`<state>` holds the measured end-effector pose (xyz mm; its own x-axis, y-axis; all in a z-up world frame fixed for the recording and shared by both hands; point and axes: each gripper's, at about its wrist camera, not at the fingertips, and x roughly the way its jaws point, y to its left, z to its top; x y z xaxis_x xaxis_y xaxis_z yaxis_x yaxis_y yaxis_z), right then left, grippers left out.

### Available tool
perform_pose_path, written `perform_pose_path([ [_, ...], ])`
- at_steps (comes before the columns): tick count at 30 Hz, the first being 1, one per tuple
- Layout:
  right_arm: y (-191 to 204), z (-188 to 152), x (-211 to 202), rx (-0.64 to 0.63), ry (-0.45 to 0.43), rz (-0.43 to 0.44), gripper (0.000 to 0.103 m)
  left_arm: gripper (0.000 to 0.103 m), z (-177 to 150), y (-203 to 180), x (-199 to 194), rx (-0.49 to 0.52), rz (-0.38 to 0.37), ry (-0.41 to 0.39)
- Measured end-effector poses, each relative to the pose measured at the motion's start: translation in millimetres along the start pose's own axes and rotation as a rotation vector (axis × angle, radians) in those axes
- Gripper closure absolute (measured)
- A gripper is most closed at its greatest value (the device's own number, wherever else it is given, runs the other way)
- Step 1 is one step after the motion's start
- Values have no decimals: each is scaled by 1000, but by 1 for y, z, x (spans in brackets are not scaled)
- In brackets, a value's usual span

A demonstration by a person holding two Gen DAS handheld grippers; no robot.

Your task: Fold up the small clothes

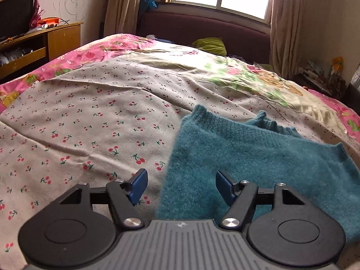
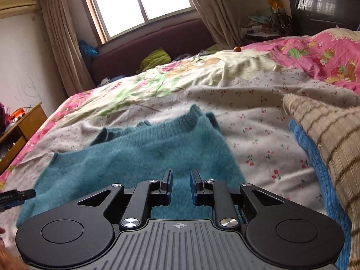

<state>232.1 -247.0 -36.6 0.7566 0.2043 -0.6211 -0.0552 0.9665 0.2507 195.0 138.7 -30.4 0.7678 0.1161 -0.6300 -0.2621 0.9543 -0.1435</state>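
Observation:
A small teal knitted sweater [image 1: 247,157] lies flat on the cherry-print bedsheet [image 1: 90,123], its neck end away from me. My left gripper [image 1: 181,185] is open and empty, its jaws wide apart over the sweater's left edge. In the right wrist view the sweater [image 2: 139,150] lies right ahead. My right gripper [image 2: 181,185] hovers over the sweater's near part with its jaws partly open, a narrow gap between them and nothing held. The tip of the left gripper [image 2: 18,196] shows at the left edge of that view.
A stack of folded clothes, a tan striped one [image 2: 326,135] on a blue one [image 2: 315,157], lies at the right. A pink floral quilt [image 2: 315,54] covers the far bed. A wooden TV stand [image 1: 45,42] is at the left and a dark sofa [image 1: 202,29] under the window.

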Motion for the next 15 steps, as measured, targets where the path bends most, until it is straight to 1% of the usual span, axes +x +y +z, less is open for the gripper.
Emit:
perform_pose_path([
  [1,-2,-7,7,12,43,-33,87,25,-3,-3,2,22,10,19],
  [2,-6,-13,8,35,51,-36,87,24,-7,-5,6,50,32,53],
  [4,-7,-17,-3,60,16,-27,87,24,-12,-7,10,63,45,94],
  [6,-8,-18,-15,74,-20,-15,84,24,-12,-8,3,60,55,98],
  [9,-14,-22,-26,94,-54,-4,84,25,-12,-14,-9,77,62,89],
  [12,-22,-27,-31,124,-60,-1,84,25,-15,-23,-16,109,74,91],
  [15,-27,-31,-29,126,-61,-2,85,25,-16,-31,-19,127,80,97],
])
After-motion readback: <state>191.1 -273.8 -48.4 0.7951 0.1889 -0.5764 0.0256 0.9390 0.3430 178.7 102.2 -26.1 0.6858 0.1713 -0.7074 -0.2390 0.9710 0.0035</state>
